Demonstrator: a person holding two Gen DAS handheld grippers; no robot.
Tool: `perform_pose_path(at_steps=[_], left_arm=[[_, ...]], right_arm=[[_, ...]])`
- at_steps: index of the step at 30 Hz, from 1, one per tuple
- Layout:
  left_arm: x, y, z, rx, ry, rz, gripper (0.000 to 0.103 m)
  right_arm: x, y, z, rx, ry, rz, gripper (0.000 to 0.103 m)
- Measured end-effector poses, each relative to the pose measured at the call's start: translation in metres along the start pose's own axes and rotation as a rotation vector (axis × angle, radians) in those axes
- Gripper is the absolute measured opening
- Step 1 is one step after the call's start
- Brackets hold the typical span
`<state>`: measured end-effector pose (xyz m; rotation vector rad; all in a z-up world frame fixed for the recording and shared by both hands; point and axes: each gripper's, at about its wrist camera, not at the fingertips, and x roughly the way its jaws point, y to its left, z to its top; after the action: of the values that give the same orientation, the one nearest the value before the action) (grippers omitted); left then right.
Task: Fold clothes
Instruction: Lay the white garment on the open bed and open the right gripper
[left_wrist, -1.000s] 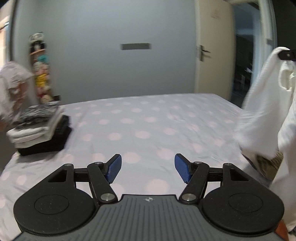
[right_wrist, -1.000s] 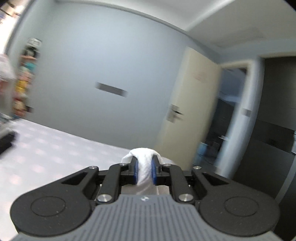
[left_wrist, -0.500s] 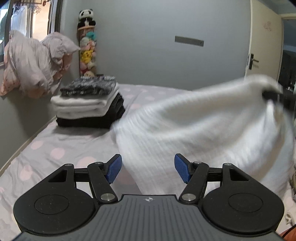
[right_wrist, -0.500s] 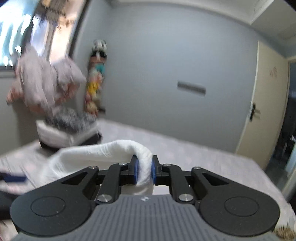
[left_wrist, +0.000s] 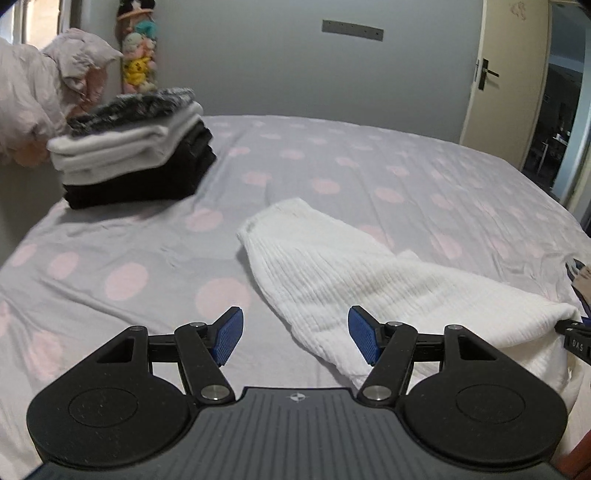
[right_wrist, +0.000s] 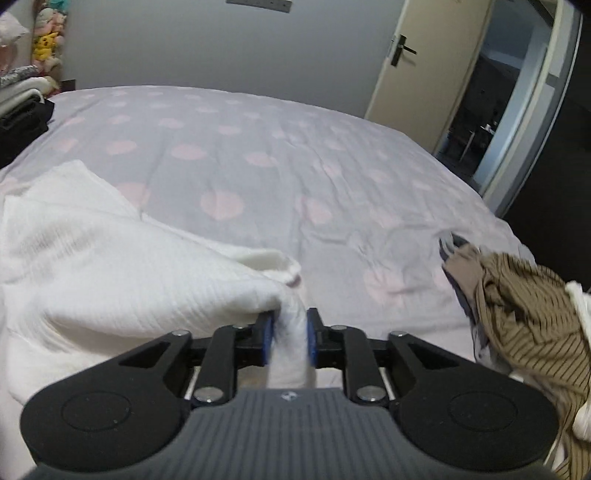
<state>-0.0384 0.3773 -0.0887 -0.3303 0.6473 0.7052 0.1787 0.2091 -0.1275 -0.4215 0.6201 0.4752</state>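
Left wrist view: left claw (left_wrist: 294, 340) at the bottom centre of the frame, blue pads wide apart, gripping nothing. White ribbed garment (left_wrist: 332, 273) spread on the bed (left_wrist: 110, 258), running from mid-frame down toward the lower right, its lower edge lying just beyond and partly between the spread pads, untouched by either. Far corner of the cloth drawn toward the right claw (left_wrist: 574, 334), only partly seen at the right edge. Stack of folded clothes (left_wrist: 136, 147) in the upper left, well apart from the garment.

Right wrist view: right claw (right_wrist: 289, 338) at bottom centre, jaws narrowly parted and just eased wider, a bunched fold of the white ribbed garment (right_wrist: 110, 266) between the pads, both pads against the cloth. Rest of the garment draped away to the left and lower left over the bed (right_wrist: 277, 155). Brown striped garment (right_wrist: 524, 317) heaped at the right edge, near the claw but apart from it.
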Motion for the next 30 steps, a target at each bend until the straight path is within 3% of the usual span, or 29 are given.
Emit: perform_pose_path(at_steps=[4, 7, 10, 16, 22, 30], left_arm=[[0.01, 0.003, -0.006, -0.004, 0.017, -0.004, 0.075], [0.015, 0.003, -0.011, 0.007, 0.034, 0.016, 0.075], [0.018, -0.002, -0.016, 0.029, 0.043, 0.023, 0.075], [0.029, -0.004, -0.022, 0.057, 0.055, 0.067, 0.075], [0.046, 0.011, -0.022, 0.001, 0.102, 0.129, 0.072], [0.058, 0.015, -0.023, -0.015, 0.137, 0.142, 0.072]], right_arm=[[-0.009, -0.001, 0.0, 0.037, -0.071, 0.016, 0.036], [-0.034, 0.0, -0.007, 0.038, -0.191, 0.047, 0.042], [-0.052, 0.009, -0.01, 0.006, -0.254, 0.129, 0.048], [-0.044, 0.058, -0.013, -0.106, -0.178, 0.315, 0.05], [-0.036, 0.107, -0.024, -0.225, -0.095, 0.454, 0.057], [-0.021, 0.136, -0.039, -0.303, -0.063, 0.508, 0.059]])
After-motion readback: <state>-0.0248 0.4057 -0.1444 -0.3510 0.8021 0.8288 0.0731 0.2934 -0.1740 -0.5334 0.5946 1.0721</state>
